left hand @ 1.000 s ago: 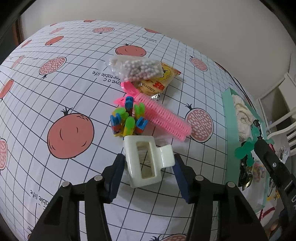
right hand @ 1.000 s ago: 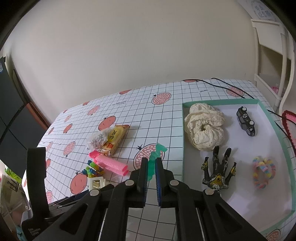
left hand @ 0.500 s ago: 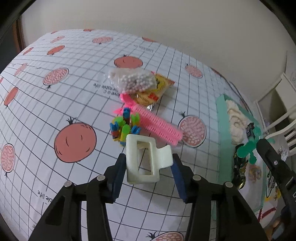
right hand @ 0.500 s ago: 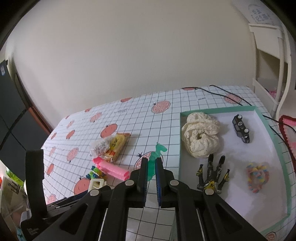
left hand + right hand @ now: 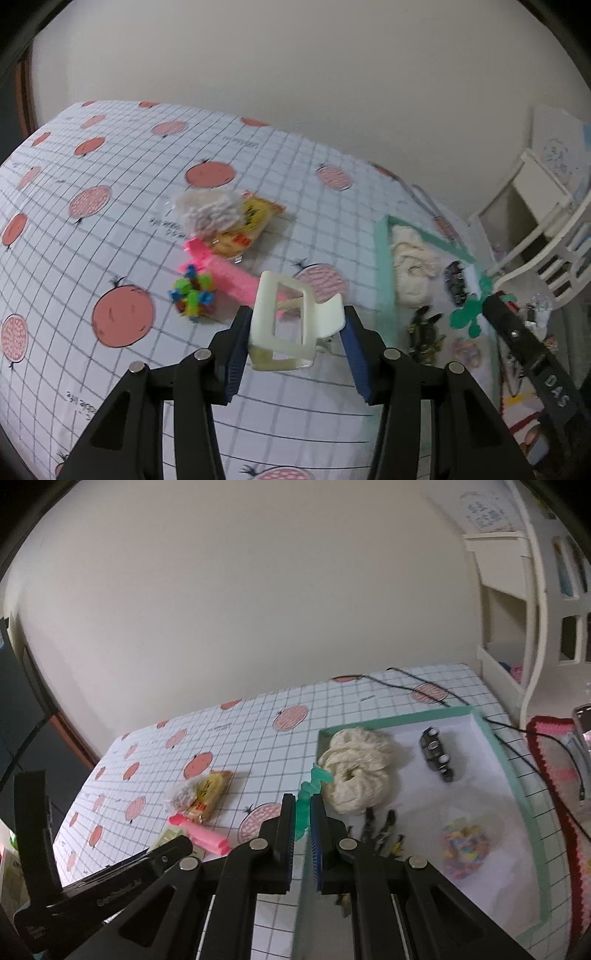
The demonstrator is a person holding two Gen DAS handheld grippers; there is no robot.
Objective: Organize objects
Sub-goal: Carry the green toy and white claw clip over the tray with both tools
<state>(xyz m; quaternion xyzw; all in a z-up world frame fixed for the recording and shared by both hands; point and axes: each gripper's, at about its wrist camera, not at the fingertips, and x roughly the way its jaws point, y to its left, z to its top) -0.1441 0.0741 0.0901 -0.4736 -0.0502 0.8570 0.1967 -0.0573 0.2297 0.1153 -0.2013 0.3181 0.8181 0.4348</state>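
My left gripper (image 5: pixel 293 326) is shut on a cream hair claw clip (image 5: pixel 284 332), which hangs above the tablecloth. Behind it lie a pink hair roller (image 5: pixel 229 273), a bunch of small coloured clips (image 5: pixel 192 299), a bag of white beads (image 5: pixel 207 212) and a yellow snack packet (image 5: pixel 255 221). My right gripper (image 5: pixel 303 806) is shut on a green plastic piece (image 5: pixel 314 779), just over the left rim of the teal tray (image 5: pixel 498 746). In the tray are a cream scrunchie (image 5: pixel 354 771), a black toy car (image 5: pixel 436 753), a black-and-yellow toy (image 5: pixel 380 830) and a pastel bracelet (image 5: pixel 465 843).
A black cable (image 5: pixel 417 685) runs across the far side of the table and along the tray's right side. A red-and-pink crochet mat (image 5: pixel 546 760) lies right of the tray. White shelving (image 5: pixel 517 627) stands at the far right, with a wall behind the table.
The left gripper has lifted the claw clip off the tablecloth and carried it right, toward the tray. The right gripper with the green piece has moved to the tray's left rim.
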